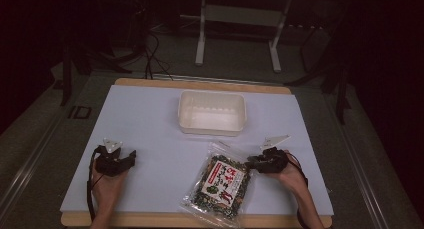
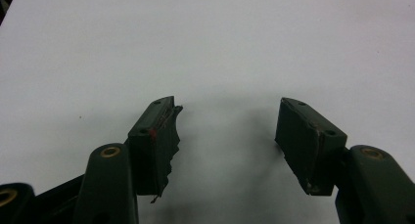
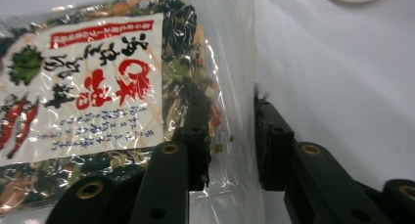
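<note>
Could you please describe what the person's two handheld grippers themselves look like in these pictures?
Both are black. The left gripper and right gripper each carry a grey three-cornered plate on top and trail a dark cable back along the forearm. Up close, the arms are dark with brass-coloured rivets, ending in blocky black pads; the left gripper's left pad has a ragged, torn edge with a small red mark.

My surface (image 1: pixel 150 124) carries a white tub (image 1: pixel 212 112) at twelve o'clock and a bag (image 1: pixel 221 185) at five o'clock.
</note>
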`<state>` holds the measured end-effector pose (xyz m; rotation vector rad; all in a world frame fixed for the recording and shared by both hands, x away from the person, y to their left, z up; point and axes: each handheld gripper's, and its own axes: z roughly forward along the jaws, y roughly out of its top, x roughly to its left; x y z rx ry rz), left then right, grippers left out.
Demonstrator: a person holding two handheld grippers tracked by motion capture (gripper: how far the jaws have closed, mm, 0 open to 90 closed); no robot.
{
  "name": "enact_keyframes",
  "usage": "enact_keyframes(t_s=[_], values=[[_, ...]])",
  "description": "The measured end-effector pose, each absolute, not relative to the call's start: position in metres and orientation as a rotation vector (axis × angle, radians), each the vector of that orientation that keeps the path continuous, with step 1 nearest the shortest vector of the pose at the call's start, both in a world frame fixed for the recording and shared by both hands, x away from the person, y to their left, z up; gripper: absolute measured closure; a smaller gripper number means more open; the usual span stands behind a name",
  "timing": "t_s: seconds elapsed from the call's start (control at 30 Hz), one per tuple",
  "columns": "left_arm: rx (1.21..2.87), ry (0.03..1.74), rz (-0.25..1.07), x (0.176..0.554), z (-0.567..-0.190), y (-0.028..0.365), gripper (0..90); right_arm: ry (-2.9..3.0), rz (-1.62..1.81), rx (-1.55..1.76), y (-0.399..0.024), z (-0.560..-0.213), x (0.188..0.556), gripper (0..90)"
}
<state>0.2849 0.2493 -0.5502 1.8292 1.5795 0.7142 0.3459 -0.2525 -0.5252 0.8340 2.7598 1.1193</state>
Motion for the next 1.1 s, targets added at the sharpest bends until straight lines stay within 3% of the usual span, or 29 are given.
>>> enact_keyframes(t_s=[0.23,0.33,0.4,0.9,1.1], values=[[1.837,1.581,0.715,0.285,-0.550,0.248,40.7,2.766,1.174,0.948,-0.254,-0.531,0.347,61.8],[1.840,1.582,0.716,0.285,-0.550,0.248,40.7,2.761,1.224,1.017,-0.256,-0.534,0.348,67.9],[1.843,1.583,0.716,0.286,-0.550,0.248,40.7,2.735,1.201,1.039,-0.257,-0.532,0.349,76.7],[1.839,1.587,0.714,0.286,-0.551,0.249,40.8,2.662,1.054,0.948,-0.243,-0.521,0.343,89.4],[1.827,1.588,0.715,0.285,-0.550,0.249,41.0,2.591,1.105,0.900,-0.238,-0.506,0.344,89.4]])
